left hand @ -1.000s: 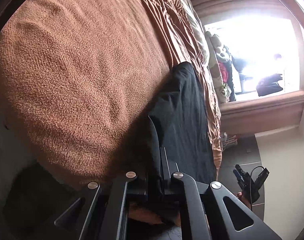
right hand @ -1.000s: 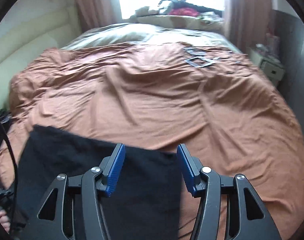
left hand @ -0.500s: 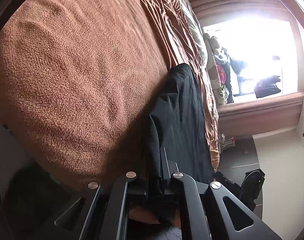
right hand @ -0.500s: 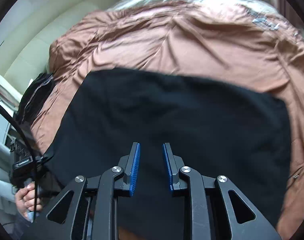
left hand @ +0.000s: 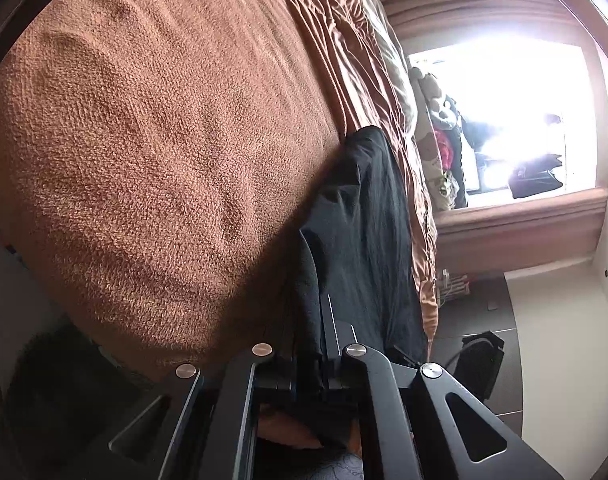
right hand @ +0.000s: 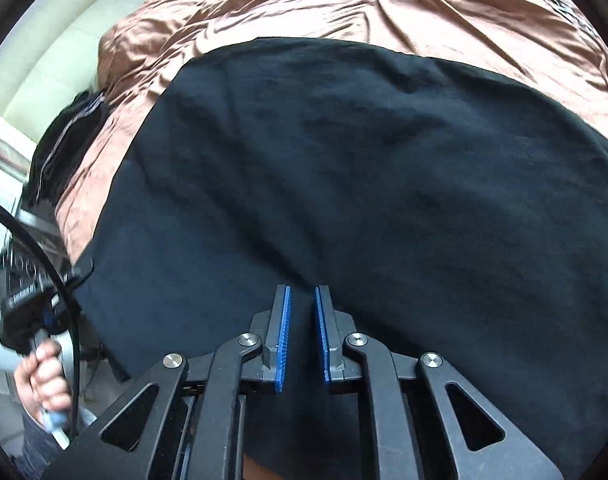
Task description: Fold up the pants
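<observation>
Left wrist view, from the left: fuzzy brown blanket [left hand: 164, 140] across most of the picture, gathered into tight pleats toward the top. Just right of it, black pants [left hand: 364, 220] on the bed, stretched in a long strip from bottom centre up to the middle. At bottom centre, left tool [left hand: 320, 344], pressed together on a fold of the pants, with cloth running up from between its two fingers. Further right, the rumpled edge of the bed, then a glaring window [left hand: 504, 112] with dim clutter along its sill, and dark floor [left hand: 476, 312] beneath.

Right wrist view, from the left: cream padded headboard [right hand: 52, 64] in the upper corner. Below it, a hand [right hand: 44, 376] wrapped round a black handle, with a black cable [right hand: 44, 248] arching past. Just above that hand, the near left corner of the pants, drawn out to a point and pinched there. Across the middle, the pants again, spread flat and filling most of the picture, on a shiny brown sheet [right hand: 344, 0] wrinkled all along the top. At bottom centre, right tool [right hand: 302, 320], aimed steeply down at the cloth close to its near edge. Closing now, blue pads narrowly apart, dark cloth visible in the gap. Cannot tell whether any cloth is caught between them.
</observation>
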